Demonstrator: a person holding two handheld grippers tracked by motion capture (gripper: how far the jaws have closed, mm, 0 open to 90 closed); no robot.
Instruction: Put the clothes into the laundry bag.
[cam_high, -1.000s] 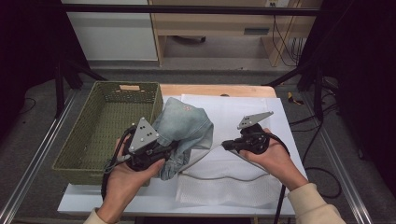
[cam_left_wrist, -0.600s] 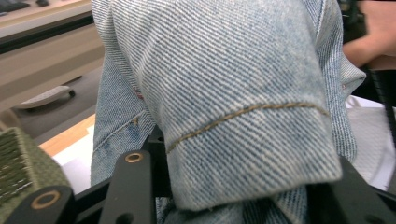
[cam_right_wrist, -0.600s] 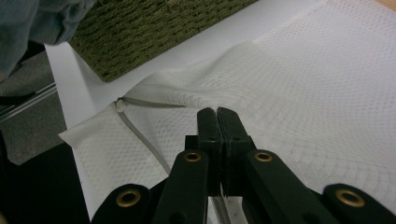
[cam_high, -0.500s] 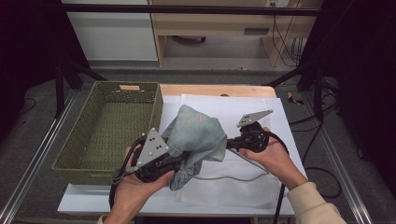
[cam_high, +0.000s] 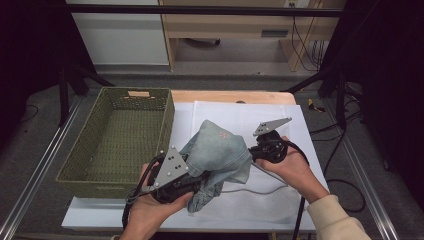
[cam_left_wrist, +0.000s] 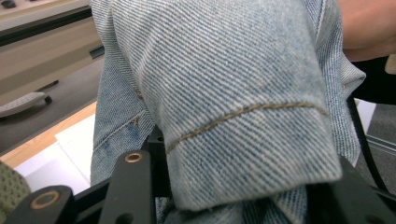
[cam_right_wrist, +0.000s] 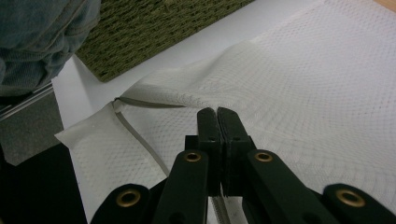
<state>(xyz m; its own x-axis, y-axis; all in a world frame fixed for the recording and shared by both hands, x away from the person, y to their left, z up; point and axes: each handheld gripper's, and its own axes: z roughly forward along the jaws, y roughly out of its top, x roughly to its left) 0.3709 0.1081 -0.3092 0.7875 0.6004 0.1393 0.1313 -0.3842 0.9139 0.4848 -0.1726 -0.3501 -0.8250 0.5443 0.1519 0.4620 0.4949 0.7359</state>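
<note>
Holding bunched denim (cam_high: 217, 152) in the left gripper (cam_high: 192, 182), jaws clamped on a folded, stitched hem (cam_left_wrist: 252, 154) seen close in the left gripper view. Raised off the table (cam_high: 100, 220) near its front middle, cloth hanging between both hands and draping toward the right gripper (cam_high: 252, 152). Pinching a white mesh bag (cam_high: 280, 120) with the right gripper, jaws pressed flat together on its fabric in the right gripper view (cam_right_wrist: 217, 119); mesh lifted into a ridge ahead of the tips, zipper line (cam_right_wrist: 140, 140) trailing off toward the near corner.

Edges: front table edge just below the left hand (cam_high: 150, 212); little room there. Right hand (cam_high: 295, 167) near the mesh bag's right border, table edge just beyond. Open white surface behind the denim, toward the wooden strip (cam_high: 230, 96) at the far side.

Surroundings: green woven basket (cam_high: 120, 135) on the left half, its right wall just beside the denim and close to the left gripper. Grey cable (cam_high: 260, 187) looping on the mesh under the denim. Black frame bars (cam_high: 65, 95) at both flanks, metal rails (cam_high: 35, 170) along the sides, a cabinet and desk on the floor beyond.
</note>
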